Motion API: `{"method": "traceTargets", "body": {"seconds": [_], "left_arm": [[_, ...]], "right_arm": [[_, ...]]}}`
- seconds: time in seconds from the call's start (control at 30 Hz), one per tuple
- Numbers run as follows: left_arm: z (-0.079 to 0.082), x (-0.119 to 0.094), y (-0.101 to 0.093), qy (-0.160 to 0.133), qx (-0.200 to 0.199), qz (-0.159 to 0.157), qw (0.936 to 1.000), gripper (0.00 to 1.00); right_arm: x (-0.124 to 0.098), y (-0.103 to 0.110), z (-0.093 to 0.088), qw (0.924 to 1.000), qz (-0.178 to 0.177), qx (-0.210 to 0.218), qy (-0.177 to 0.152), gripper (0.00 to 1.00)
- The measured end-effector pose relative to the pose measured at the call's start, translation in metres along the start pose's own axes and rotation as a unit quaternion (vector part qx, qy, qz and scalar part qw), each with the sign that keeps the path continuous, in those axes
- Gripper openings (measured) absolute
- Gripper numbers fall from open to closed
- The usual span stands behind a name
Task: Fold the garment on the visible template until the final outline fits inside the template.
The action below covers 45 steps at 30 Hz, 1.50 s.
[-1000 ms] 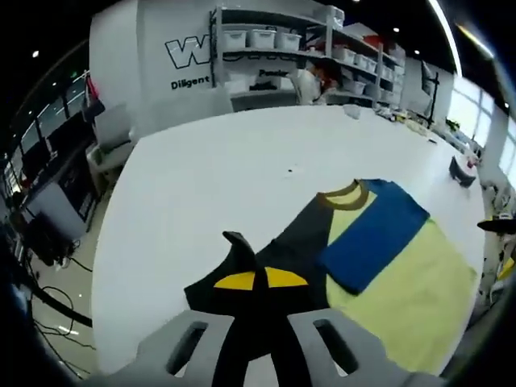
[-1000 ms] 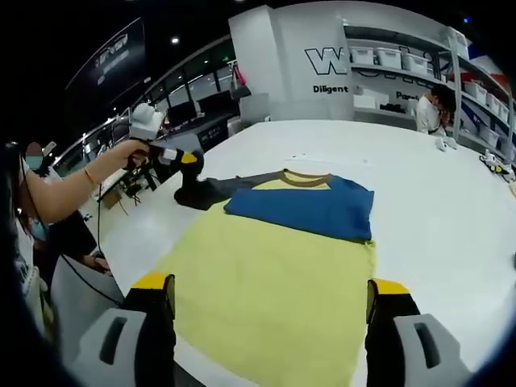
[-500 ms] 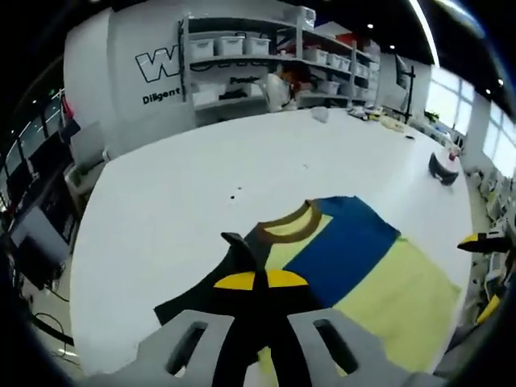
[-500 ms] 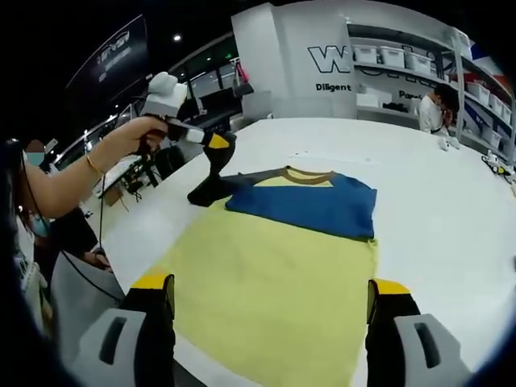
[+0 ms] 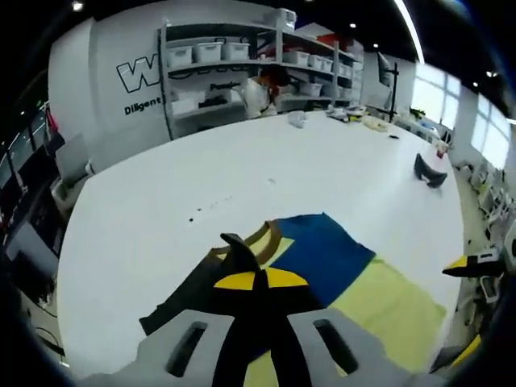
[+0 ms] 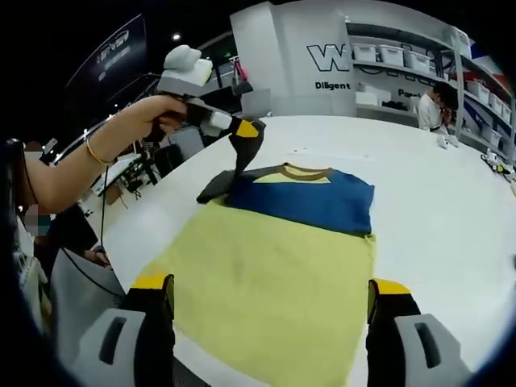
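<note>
- Right gripper view had the pale yellow T-shirt with a brown collar and one blue sleeve lying flat on the big white surface. The blue sleeve was already folded across the chest, just under the collar.
- Left gripper was up in the air over the shirt's far corner, with its fingers clamped on the dark grey sleeve, which hung down from them in a taut strip.
- Left gripper view showed the same thing close up: fingers pinched together with dark cloth caught between them, and the dark grey sleeve trailing off to the lower left.
- Right gripper sat low at the near hem, fingers spread wide apart and holding nothing.
- I couldn't make out any template outline around the shirt in either view.
- Compared with a second ago, the left gripper had gone from almost on the surface to well above it, and had drifted in toward the collar. The sleeve went from a flat puddle to a lifted flap. The right gripper didn't budge.
- What could go wrong, as I see it: nothing was pinning the body down, so pulling the sleeve across could drag the whole shirt or rumple the blue fold.
- The grip also looked like it was on a thin bit of fabric, so it might slip out mid-swing and land crooked.
</note>
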State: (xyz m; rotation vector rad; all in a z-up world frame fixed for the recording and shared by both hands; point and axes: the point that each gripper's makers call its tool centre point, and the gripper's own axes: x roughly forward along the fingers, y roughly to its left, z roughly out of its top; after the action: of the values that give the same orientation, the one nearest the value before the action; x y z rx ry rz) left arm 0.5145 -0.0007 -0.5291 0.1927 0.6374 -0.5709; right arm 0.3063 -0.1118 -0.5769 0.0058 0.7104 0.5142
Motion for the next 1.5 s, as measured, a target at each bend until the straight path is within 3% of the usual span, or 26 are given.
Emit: {"method": "traceTargets", "body": {"seconds": [0.4, 0.6, 0.87, 1.5], "left_arm": [[0.027, 0.027, -0.058, -0.014, -0.005, -0.051, 0.9986, 0.0], [0.033, 0.038, -0.078, -0.022, 0.004, -0.066, 0.9975, 0.0], [-0.002, 0.069, -0.09, 0.027, 0.018, -0.077, 0.9965, 0.0], [-0.027, 0.123, -0.13, 0.035, -0.017, -0.126, 0.9913, 0.01]], "right_arm": [[0.002, -0.003, -0.006, 1.0, 0.002, 0.003, 0.004, 0.99], [0.003, -0.005, -0.008, 1.0, 0.002, 0.007, 0.006, 0.99], [0.005, -0.007, -0.009, 0.9999, 0.001, 0.008, 0.008, 0.99], [0.008, -0.014, -0.015, 0.9997, -0.003, 0.024, 0.006, 0.99]]}}
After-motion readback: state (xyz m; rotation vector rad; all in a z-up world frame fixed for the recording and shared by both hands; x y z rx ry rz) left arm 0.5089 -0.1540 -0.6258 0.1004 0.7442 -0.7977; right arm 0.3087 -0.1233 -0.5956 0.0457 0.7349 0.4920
